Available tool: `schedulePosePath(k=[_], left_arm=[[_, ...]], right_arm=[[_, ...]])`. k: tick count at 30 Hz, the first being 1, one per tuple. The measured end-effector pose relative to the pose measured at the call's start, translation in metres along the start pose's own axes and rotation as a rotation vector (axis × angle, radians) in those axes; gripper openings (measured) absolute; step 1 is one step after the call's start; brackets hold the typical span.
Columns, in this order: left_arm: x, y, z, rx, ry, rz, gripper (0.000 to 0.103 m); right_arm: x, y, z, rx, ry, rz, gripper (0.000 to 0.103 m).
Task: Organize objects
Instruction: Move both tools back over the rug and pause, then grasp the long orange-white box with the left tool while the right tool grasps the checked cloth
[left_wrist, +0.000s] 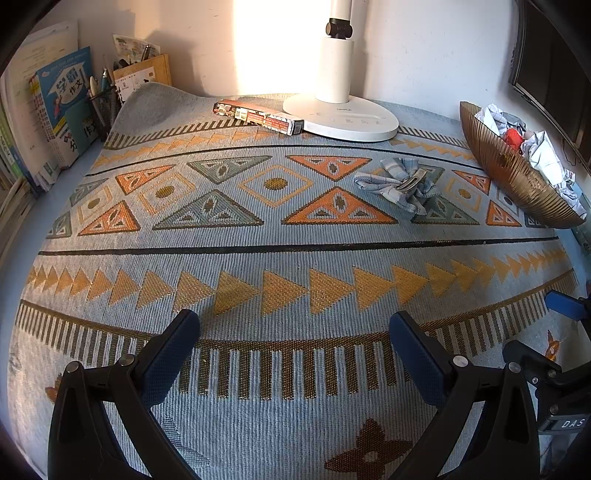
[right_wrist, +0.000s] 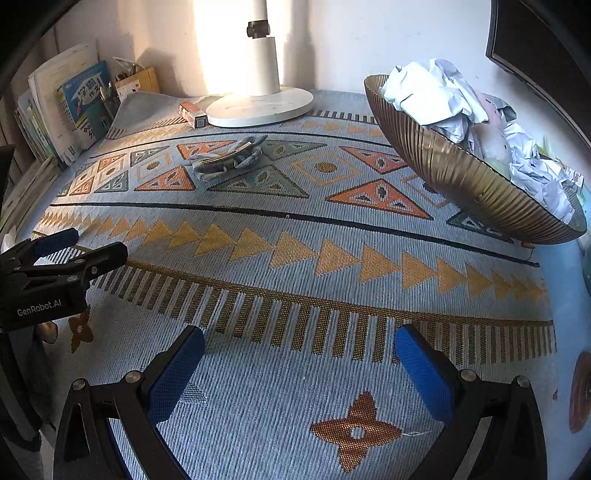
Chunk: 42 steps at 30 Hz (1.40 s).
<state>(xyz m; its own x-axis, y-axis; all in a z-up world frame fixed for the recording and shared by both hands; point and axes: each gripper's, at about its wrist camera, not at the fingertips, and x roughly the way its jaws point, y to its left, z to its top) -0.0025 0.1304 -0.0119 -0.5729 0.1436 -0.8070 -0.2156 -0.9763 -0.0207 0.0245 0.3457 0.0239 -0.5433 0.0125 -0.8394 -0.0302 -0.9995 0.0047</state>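
Observation:
A plaid fabric bow hair clip lies on the patterned blue mat, well ahead of both grippers. A long printed box rests against the white lamp base. A ribbed brown bowl at the right holds crumpled paper and a red item. My left gripper is open over the mat's near edge with nothing between its fingers. My right gripper is open too, also empty. The left gripper also shows at the left edge of the right wrist view.
A white desk lamp stands at the back against the wall. Books, a mesh pen cup and a wooden holder fill the back left corner. A dark monitor hangs at the right.

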Motion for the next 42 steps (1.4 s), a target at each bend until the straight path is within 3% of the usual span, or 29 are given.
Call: schedulePosePath(k=[21,24,27,31,35,40,42], left_arm=[[0.001,-0.003,0.001,0.004,0.004,0.009,0.102],[0.001,0.003,0.004,0.008,0.019,-0.021,0.102],[0.002,0.024,0.024,-0.062,0.004,-0.087,0.102],[0.012,0.06,0.081,-0.179,-0.057,-0.09,0.102],[0.057,0.091,0.145,-0.349,-0.062,-0.122,0.102],[0.111,0.103,0.187,-0.471,-0.056,-0.142,0.102],[0.122,0.1,0.196,-0.475,-0.084,-0.101,0.102]], right_arm=[[0.001,0.0,0.001,-0.012,0.008,-0.003,0.103],[0.002,0.0,0.003,-0.018,0.014,0.002,0.103],[0.003,0.001,0.004,-0.021,0.017,0.002,0.103],[0.004,0.003,0.009,-0.009,0.039,0.005,0.103],[0.008,0.005,0.05,0.073,0.02,0.157,0.102],[0.031,0.027,0.106,0.032,-0.021,0.152,0.102],[0.047,0.032,0.119,0.04,-0.025,0.163,0.102]])
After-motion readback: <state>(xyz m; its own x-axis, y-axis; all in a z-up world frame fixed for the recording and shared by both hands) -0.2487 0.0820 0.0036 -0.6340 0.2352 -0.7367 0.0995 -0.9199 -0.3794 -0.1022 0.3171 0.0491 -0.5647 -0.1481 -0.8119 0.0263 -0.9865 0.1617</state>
